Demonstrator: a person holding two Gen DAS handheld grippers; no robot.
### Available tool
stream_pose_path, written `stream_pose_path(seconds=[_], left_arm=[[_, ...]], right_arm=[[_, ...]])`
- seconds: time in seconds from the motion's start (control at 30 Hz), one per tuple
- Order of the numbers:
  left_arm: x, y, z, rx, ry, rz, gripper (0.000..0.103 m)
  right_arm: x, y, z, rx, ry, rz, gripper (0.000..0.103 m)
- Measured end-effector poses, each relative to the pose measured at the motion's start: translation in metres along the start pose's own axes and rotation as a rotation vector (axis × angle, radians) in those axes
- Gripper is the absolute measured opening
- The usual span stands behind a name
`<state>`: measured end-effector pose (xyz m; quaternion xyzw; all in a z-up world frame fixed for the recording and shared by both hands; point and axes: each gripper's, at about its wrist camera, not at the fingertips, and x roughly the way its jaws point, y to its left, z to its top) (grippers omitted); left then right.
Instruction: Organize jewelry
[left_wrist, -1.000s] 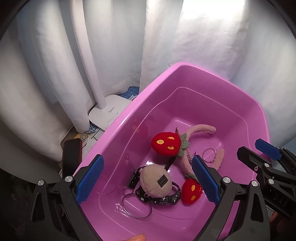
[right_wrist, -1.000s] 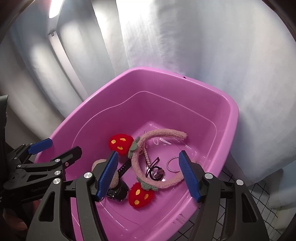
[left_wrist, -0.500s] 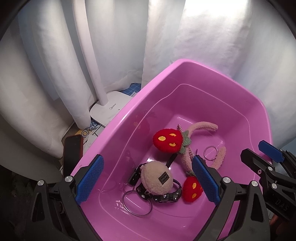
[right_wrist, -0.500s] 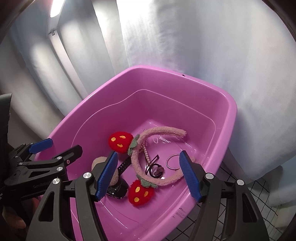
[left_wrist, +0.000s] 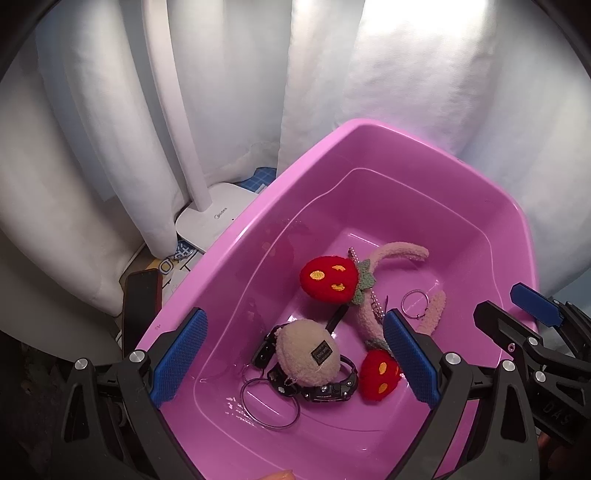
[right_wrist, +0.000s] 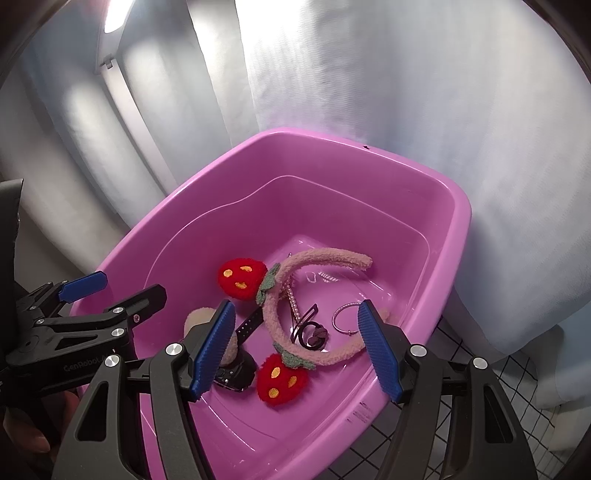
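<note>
Pink tub holds it all | white lamp stands beside it | your left gripper and right gripper hang wide apart, empty | strawberry headband lies below your fingers, untouched

Readable text: "Midea" in grey on the white lamp base, beside the basin's left rim. "GenRobot" embossed on the left gripper body, right wrist view. "DAS" on the right gripper body. Label on beige plush pouch: illegible.
</note>
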<state>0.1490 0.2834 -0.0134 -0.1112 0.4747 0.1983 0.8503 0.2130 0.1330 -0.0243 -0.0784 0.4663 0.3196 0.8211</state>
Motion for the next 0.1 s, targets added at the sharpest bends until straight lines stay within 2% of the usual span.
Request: stream_pose_path(seconds=[0.1], left_arm=[[-0.0019,-0.0015,-0.001,0.004,-0.005,0.005,0.094]], right_arm=[[-0.0013,0.0005,-0.0004,-0.002,-0.001,-0.002,0.066]])
